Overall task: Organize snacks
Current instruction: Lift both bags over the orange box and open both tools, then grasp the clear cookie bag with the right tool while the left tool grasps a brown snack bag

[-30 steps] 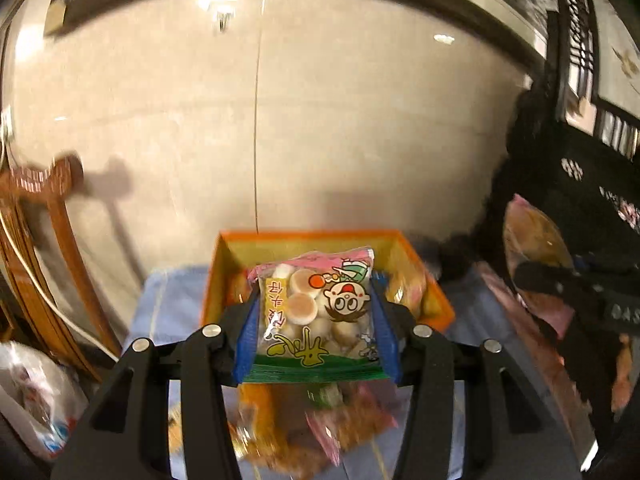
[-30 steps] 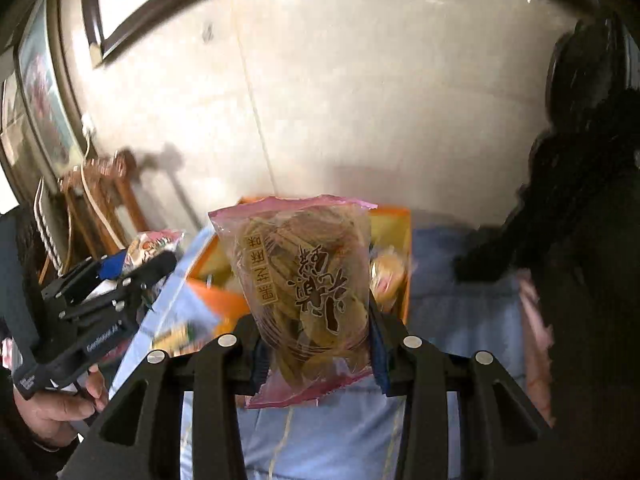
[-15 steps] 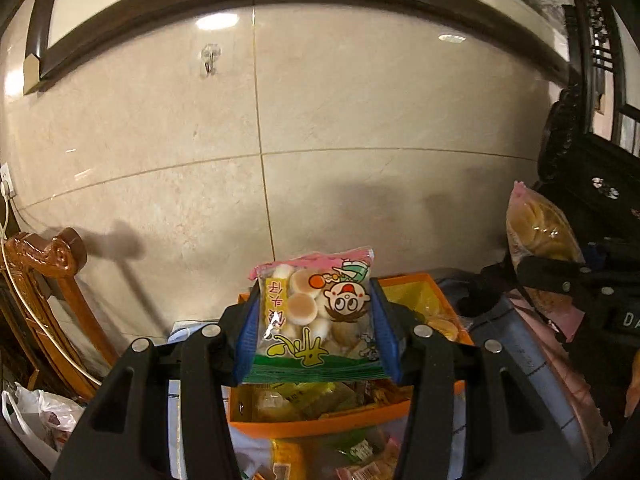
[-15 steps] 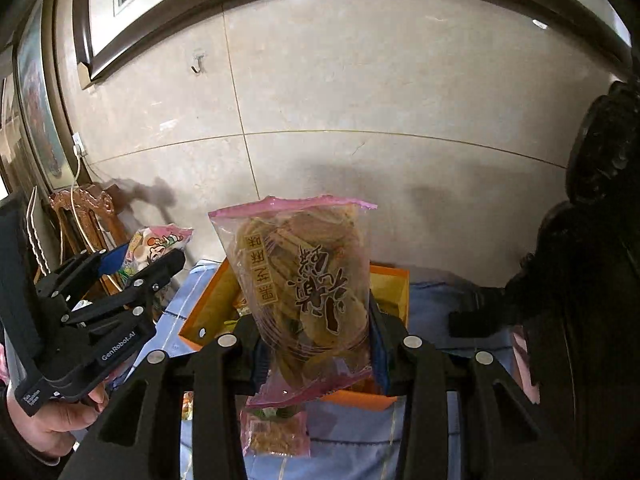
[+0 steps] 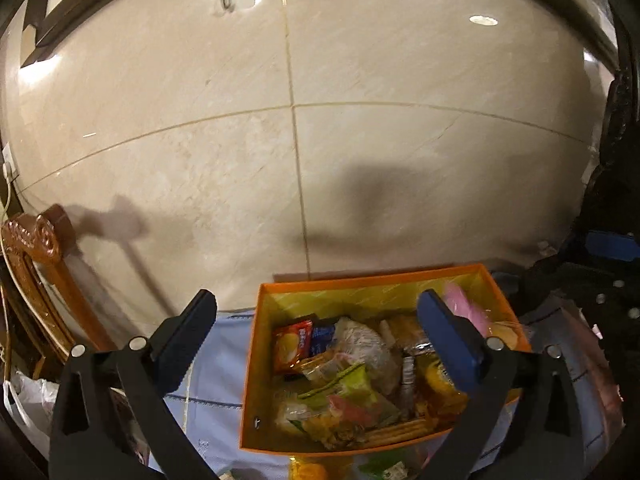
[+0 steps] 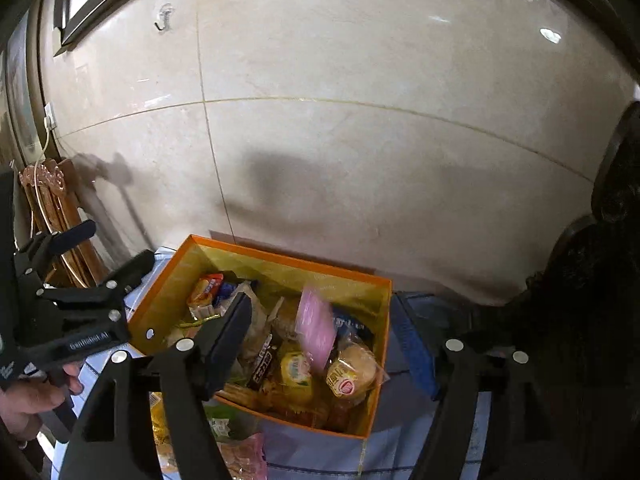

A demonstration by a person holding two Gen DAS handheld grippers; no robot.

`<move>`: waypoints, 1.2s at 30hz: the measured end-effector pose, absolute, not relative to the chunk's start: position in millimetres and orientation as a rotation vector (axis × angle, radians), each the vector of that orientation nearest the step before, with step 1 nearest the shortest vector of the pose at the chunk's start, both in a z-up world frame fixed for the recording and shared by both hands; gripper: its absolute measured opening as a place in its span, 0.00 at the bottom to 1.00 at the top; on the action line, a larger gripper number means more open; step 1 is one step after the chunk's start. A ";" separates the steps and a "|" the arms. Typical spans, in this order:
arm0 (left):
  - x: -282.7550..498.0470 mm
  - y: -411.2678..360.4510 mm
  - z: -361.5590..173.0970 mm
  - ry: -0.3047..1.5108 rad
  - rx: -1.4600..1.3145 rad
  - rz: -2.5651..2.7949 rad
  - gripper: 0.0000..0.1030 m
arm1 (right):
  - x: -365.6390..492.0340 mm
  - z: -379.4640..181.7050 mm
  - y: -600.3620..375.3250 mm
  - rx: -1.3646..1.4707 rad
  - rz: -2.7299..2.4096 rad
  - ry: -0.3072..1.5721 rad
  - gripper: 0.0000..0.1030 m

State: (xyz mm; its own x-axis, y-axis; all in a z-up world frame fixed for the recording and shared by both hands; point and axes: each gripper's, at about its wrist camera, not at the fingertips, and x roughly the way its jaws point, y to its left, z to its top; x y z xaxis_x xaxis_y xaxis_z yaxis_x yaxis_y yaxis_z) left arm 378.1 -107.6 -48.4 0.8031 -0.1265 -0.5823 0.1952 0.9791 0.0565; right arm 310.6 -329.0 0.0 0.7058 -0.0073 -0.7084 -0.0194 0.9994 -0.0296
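Blue cloth-covered table (image 6: 320, 456) below my jaws, set against the tiled wall.
Orange box (image 5: 250, 380) full of snack packets sits on it; loose snack packets (image 6: 244, 456) lie on the cloth just in front of the box.

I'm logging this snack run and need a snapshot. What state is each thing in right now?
Left tongs: opening, nothing between the fingers.
Right tongs: opening, no pad pressing on anything.
Orange box: open-topped, upright, crowded with snack packets.
Pink-edged packet: blurred, over the box's contents, free of both tongs.
Loose packets: lying on the blue cloth, outside the box.
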 end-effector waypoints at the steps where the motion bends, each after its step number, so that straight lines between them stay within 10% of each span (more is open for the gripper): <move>1: 378.6 -105.2 -48.3 0.619 0.109 -0.171 0.96 | 309.1 -1.6 -330.5 -0.029 0.006 0.790 0.69; 7: 360.6 -100.1 -51.6 0.629 0.098 -0.190 0.96 | 287.3 -11.6 -319.9 -0.015 0.027 0.810 0.71; 11: 322.0 -76.1 -72.9 0.666 0.039 -0.240 0.96 | 242.9 -31.4 -306.6 0.031 0.091 0.809 0.94; 21: 210.8 -54.1 -235.6 0.894 0.131 -0.344 0.96 | 211.8 -185.5 -268.3 0.068 0.127 1.086 0.94; 32: 237.3 -77.3 -278.5 0.924 0.065 -0.260 0.96 | 254.7 -238.4 -217.5 -0.063 0.163 1.218 0.85; 36: 236.9 -73.5 -277.2 0.919 -0.003 -0.243 0.53 | 250.4 -238.5 -227.5 -0.023 0.186 1.242 0.62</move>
State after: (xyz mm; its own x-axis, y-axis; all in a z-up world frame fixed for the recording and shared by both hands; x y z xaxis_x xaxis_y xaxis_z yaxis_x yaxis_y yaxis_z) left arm 236.9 -73.5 -277.2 0.5813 -0.2091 -0.7864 0.2066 0.9727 -0.1060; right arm 250.4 -227.5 -238.5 0.3097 0.1284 -0.9421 -0.1533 0.9846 0.0838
